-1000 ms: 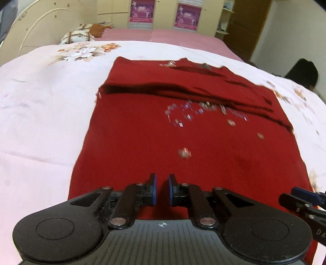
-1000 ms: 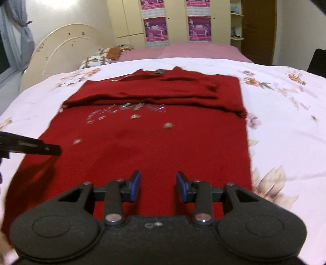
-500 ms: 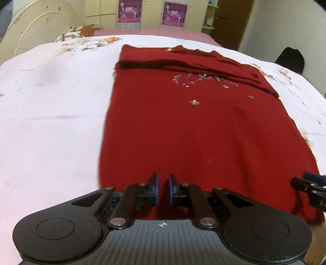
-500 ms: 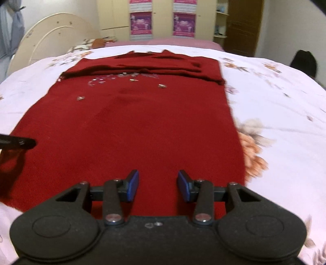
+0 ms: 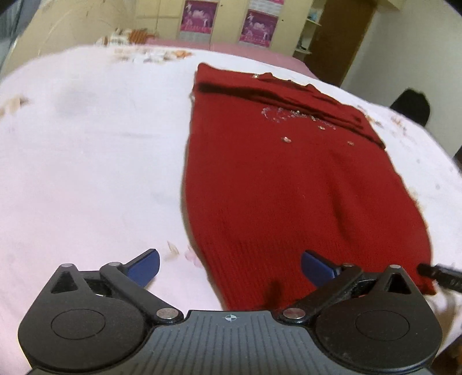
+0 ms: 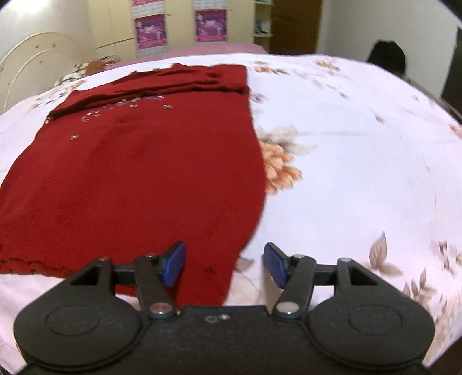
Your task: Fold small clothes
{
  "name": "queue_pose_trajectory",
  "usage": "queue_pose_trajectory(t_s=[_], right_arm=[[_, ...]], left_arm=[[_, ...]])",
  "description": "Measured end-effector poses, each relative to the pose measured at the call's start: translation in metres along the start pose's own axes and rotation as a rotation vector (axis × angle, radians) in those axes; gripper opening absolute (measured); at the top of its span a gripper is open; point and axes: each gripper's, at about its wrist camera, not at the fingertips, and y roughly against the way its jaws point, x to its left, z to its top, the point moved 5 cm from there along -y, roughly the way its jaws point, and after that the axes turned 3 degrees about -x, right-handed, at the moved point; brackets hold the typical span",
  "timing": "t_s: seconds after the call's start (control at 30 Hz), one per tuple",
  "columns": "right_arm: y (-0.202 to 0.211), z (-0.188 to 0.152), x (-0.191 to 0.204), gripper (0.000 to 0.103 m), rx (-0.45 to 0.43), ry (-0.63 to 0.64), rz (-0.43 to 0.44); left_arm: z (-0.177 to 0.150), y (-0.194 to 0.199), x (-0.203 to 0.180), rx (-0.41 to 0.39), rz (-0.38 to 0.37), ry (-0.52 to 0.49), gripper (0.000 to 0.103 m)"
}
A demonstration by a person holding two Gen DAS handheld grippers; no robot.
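Your left gripper (image 5: 229,266) had just spread wide, gripping nothing, with the near left corner of the red sweater (image 5: 283,184) lying below its gap. Your right gripper (image 6: 223,264) had also been opening, jaws apart and empty over the sweater's near right corner. The sweater lay flat ahead of both, sleeves folded across its far end, on the floral bedsheet (image 6: 361,161). Beyond stood a headboard (image 6: 31,63) and posters (image 6: 179,26).

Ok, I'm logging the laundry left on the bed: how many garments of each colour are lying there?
Red sweater on the floral bedspread: 1
Garments of other colours: 0
Total: 1
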Motion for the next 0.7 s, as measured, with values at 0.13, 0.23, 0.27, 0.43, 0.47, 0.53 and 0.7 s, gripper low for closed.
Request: queue_pose_trajectory(t_s=[0.13, 0.23, 0.27, 0.43, 0.47, 0.53, 0.7], right_arm=[[0.002, -0.004, -0.002, 0.059, 0.015, -0.027, 0.010], [0.004, -0.007, 0.000, 0.054, 0.027, -0.044, 0.025], [0.004, -0.008, 0.000, 0.051, 0.032, -0.049, 0.030], [0.007, -0.010, 0.004, 0.035, 0.061, -0.082, 0.069], [0.006, -0.010, 0.003, 0.033, 0.069, -0.099, 0.080], [0.006, -0.010, 0.002, 0.019, 0.082, -0.137, 0.105], [0.009, -0.001, -0.003, 0.008, 0.079, -0.221, 0.181]], left_arm=[[-0.008, -0.007, 0.007, 0.017, -0.047, 0.058, 0.097], [-0.005, -0.010, 0.006, 0.010, -0.076, 0.069, 0.089], [-0.005, -0.013, 0.004, 0.017, -0.086, 0.065, 0.082], [-0.001, -0.022, -0.001, 0.051, -0.142, 0.083, 0.068], [-0.001, -0.024, 0.001, 0.081, -0.168, 0.104, 0.043], [0.000, -0.029, 0.002, 0.100, -0.192, 0.142, 0.037], [0.013, -0.028, 0.001, 0.081, -0.237, 0.178, 0.006]])
